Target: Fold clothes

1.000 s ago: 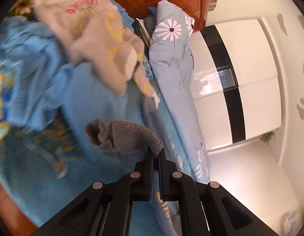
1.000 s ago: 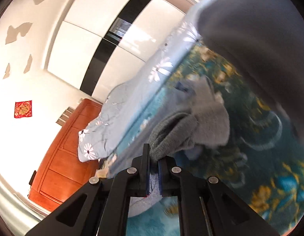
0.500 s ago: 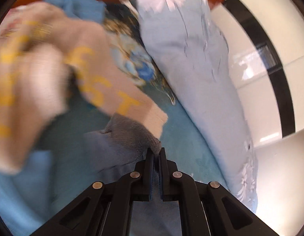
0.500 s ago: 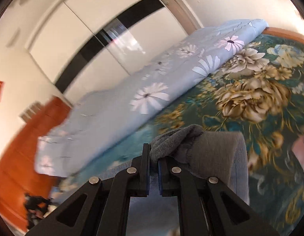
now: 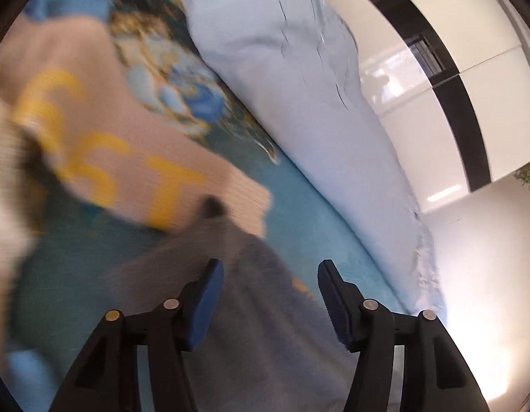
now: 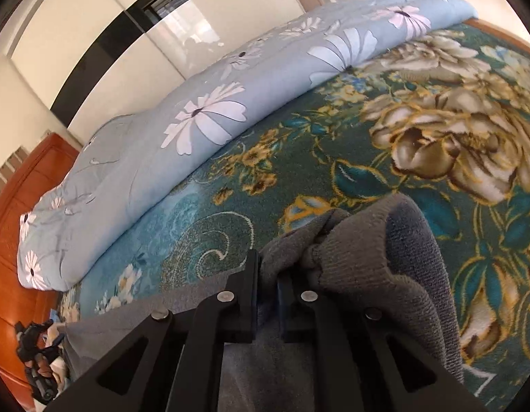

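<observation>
Grey knit garment [image 6: 374,274] spread flat on the teal floral blanket [image 6: 385,158], ribbed edge bunched up and pinched between the nearly closed jaws of the right gripper [image 6: 266,285]. Same grey garment [image 5: 251,312] blurred in the left wrist view, lying on the blanket below the left gripper [image 5: 268,285], jaws wide apart and holding nothing, blue pads [image 5: 206,305] clear of the cloth. Just beyond the grey fabric, a beige sweater [image 5: 103,158] with yellow lettering, its ribbed cuff touching or overlapping the grey edge; cannot tell which through the motion blur. Along the far side of the blanket, a rolled light-blue quilt [image 6: 210,110] printed with white daisies. Behind the quilt, a white wardrobe [image 6: 103,34] with a black vertical stripe, and an orange-brown wooden headboard [image 6: 11,213] at the end of the bed.
</observation>
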A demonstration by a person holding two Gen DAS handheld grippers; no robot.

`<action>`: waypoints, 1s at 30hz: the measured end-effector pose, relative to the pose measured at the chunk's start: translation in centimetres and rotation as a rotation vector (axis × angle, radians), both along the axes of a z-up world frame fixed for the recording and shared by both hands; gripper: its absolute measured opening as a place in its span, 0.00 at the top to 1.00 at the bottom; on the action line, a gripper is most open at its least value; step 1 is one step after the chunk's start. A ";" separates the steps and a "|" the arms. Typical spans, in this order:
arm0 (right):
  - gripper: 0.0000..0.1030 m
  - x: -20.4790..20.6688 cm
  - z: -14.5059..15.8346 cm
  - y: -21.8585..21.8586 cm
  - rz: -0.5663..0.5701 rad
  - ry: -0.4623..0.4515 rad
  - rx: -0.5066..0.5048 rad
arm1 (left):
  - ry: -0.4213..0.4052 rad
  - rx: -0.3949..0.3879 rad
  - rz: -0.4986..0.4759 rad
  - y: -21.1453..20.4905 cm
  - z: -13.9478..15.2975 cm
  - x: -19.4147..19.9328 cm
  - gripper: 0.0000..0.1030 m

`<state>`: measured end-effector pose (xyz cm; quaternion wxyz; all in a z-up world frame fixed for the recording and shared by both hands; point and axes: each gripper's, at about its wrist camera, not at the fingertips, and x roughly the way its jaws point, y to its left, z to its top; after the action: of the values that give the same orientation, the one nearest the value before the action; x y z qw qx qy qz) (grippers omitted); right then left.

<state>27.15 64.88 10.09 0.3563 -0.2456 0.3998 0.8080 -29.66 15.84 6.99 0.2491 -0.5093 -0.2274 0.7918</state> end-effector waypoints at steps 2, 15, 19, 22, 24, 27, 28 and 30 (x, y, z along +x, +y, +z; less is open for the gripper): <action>0.62 0.6 1.4 -1.6 0.006 0.008 0.042 | 0.035 -0.076 0.049 -1.6 0.3 1.0 0.36; 0.43 9.1 0.9 -12.7 -0.017 0.056 -0.033 | -0.059 0.036 0.090 -2.8 -4.9 1.4 0.37; 0.42 10.5 -1.8 -11.5 -0.096 0.124 -0.131 | -0.071 0.087 0.122 -2.9 -5.2 0.9 0.59; 0.42 10.7 -3.2 -10.0 -0.159 0.217 -0.194 | -0.107 0.142 0.159 -3.0 -6.1 0.2 0.75; 0.42 10.4 -3.6 -9.4 -0.183 0.245 -0.214 | -0.114 0.162 0.191 -3.1 -6.0 0.3 0.79; 0.65 9.7 -3.3 -8.5 -0.231 0.212 -0.218 | -0.105 0.166 0.230 -3.2 -5.1 0.7 0.81; 0.71 9.5 -3.1 -8.3 -0.248 0.188 -0.216 | -0.098 0.170 0.236 -3.4 -4.5 0.9 0.82; 0.80 8.8 -1.3 -8.2 -0.220 0.143 -0.169 | -0.076 0.184 0.234 -4.1 -2.5 1.4 0.83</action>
<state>35.93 56.71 8.81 0.3913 -0.1716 0.5153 0.7429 -28.29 11.79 4.52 0.1919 -0.4837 -0.3660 0.7715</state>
